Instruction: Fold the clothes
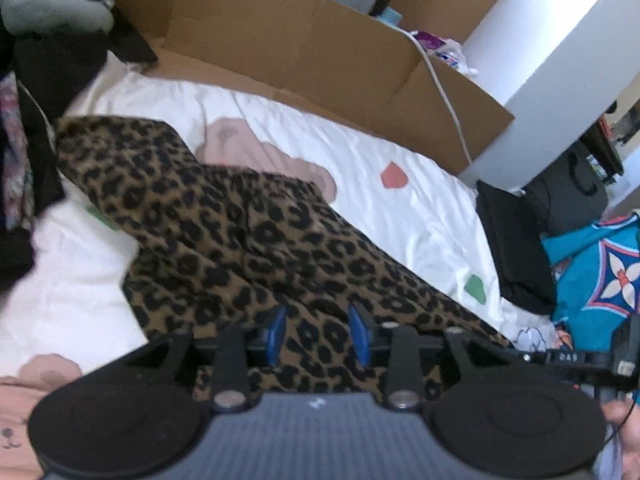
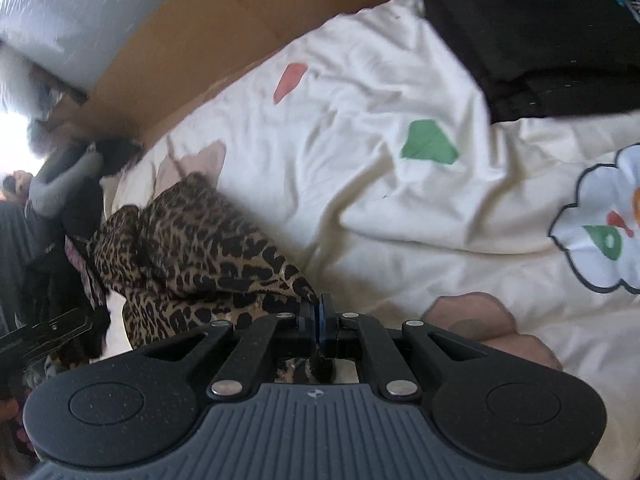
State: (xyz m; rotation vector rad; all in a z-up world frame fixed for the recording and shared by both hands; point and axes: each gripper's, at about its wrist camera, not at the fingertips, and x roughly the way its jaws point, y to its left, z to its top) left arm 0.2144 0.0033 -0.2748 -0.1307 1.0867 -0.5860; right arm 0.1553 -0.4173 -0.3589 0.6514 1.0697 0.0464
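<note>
Right claw is pinching an edge of the leopard-print garment, left claw is hanging parted above it, cloth sprawling mid-frame across the bed, folding looking barely begun.

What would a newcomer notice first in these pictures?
The leopard garment lies crumpled across the middle of the white duvet. The right gripper is shut on one edge of it, while the left gripper hangs open above the cloth. A cardboard sheet stands along the bed's far side.
</note>
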